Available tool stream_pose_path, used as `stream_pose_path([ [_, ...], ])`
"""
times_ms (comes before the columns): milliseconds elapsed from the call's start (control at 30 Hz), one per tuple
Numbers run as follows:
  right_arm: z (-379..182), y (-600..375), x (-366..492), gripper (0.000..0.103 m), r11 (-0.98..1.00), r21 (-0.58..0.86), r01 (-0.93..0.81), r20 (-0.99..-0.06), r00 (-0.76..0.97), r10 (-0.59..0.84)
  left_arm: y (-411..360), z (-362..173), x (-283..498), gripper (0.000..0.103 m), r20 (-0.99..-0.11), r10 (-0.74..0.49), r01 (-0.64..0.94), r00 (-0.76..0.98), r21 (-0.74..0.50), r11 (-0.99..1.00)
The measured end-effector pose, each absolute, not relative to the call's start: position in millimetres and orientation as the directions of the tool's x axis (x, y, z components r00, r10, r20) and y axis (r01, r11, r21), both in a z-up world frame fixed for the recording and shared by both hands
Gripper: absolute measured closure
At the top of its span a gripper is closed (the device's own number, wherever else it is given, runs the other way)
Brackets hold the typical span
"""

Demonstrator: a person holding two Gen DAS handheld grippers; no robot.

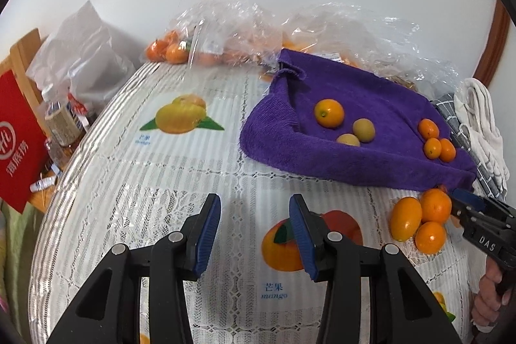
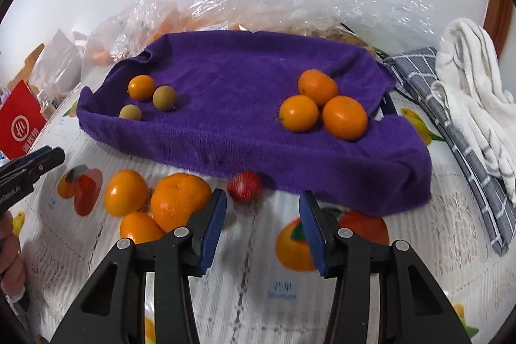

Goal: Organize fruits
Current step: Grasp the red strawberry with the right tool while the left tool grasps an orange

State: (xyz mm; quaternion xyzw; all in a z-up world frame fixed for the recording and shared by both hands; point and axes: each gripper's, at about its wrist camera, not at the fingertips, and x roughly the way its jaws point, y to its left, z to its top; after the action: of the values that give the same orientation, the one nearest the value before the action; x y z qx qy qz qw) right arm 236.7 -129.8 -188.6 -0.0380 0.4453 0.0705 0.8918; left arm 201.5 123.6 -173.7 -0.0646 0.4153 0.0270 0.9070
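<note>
fingers [image 1: 215,234] of the left gripper [image 1: 254,234] parted at a moderate gap, nothing between, hovering over the bare tabletop [image 1: 161,182] and its printed mango; fingers [image 2: 214,224] of the right gripper [image 2: 262,226] likewise parted and empty, hanging above the tabletop in front of the purple towel [image 2: 245,131]; seen from the left wrist, right gripper tip close beside the loose oranges, contact impossible to tell.

spread over the far right of the tabletop, purple towel with raised, rumpled edges; on its left part one small orange [image 2: 141,87] with two dull yellow-green fruits [image 2: 164,98] just beside it; on its right part three oranges [image 2: 317,108] clustered and touching.

off the towel, on the tabletop just before its near edge: three loose oranges [image 2: 161,202] bunched together, the biggest partly behind the right gripper's left finger; small red fruit [image 2: 244,186], blurred, right at the towel's hem.

behind the towel, crumpled clear plastic bags [image 1: 238,21] with more oranges inside; to the right, grey checked cloth [image 2: 451,124] and white cloth [image 2: 474,79]; at far left, red box [image 1: 16,137] and bottle [image 1: 59,118].
</note>
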Motion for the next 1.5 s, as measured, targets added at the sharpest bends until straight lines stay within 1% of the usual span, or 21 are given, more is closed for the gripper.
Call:
stream_pose_path([
  [133,-186,-130,246,0.056,0.987,0.027,-0.156,-0.798,0.592,0.115,119,-179,204,0.061,-0.777,0.021,-0.106,0.629,-0.059,0.993],
  [267,-189,-136,251,0.057,0.985,0.075,-0.153,-0.801,0.579,0.15,118,-180,207,0.06,-0.786,0.022,-0.104,0.617,-0.054,0.993],
  [333,-191,-137,253,0.062,0.985,0.082,-0.149,-0.801,0.579,0.154,119,-181,207,0.06,-0.787,0.024,-0.108,0.616,-0.054,0.993],
  [400,-194,-141,254,0.08,0.981,0.115,-0.155,-0.806,0.563,0.184,119,-181,207,0.059,-0.786,0.026,-0.108,0.618,-0.052,0.993],
  [433,-197,-142,255,0.08,0.979,0.129,-0.156,-0.811,0.551,0.195,118,-181,207,0.059,-0.786,0.029,-0.107,0.618,-0.048,0.993],
  [600,-190,-148,248,0.08,0.978,0.142,-0.152,-0.781,0.59,0.206,117,-182,208,0.058,-0.785,0.031,-0.101,0.618,-0.04,0.994],
  [733,-182,-155,236,0.08,0.989,0.06,-0.136,-0.76,0.636,0.133,116,-183,209,0.057,-0.79,0.033,-0.098,0.612,-0.035,0.995],
  [933,-196,-157,246,0.08,0.991,0.054,-0.122,-0.805,0.582,0.115,112,-184,209,0.056,-0.794,0.044,-0.086,0.607,-0.011,0.996],
  [1033,-188,-160,242,0.08,0.991,0.051,-0.123,-0.786,0.608,0.116,107,-181,204,0.057,-0.783,-0.005,-0.044,0.622,-0.041,0.998],
  [1100,-181,-163,239,0.08,0.992,0.039,-0.119,-0.768,0.631,0.106,97,-176,199,0.057,-0.767,-0.08,0.023,0.636,-0.085,0.996],
  [1167,-174,-168,234,0.08,0.994,0.029,-0.109,-0.748,0.656,0.094,84,-173,197,0.056,-0.759,-0.128,0.079,0.639,-0.101,0.992],
  [1200,-172,-170,233,0.08,0.994,0.028,-0.103,-0.742,0.664,0.089,75,-172,196,0.056,-0.76,-0.167,0.109,0.628,-0.126,0.986],
  [1300,-167,-181,231,0.08,0.996,0.051,-0.08,-0.737,0.669,0.091,53,-169,201,0.056,-0.783,-0.232,0.153,0.577,-0.176,0.973],
  [1500,-158,-194,230,0.08,0.992,0.112,-0.06,-0.72,0.683,0.122,28,-159,212,0.056,-0.775,-0.262,0.154,0.575,-0.211,0.965],
])
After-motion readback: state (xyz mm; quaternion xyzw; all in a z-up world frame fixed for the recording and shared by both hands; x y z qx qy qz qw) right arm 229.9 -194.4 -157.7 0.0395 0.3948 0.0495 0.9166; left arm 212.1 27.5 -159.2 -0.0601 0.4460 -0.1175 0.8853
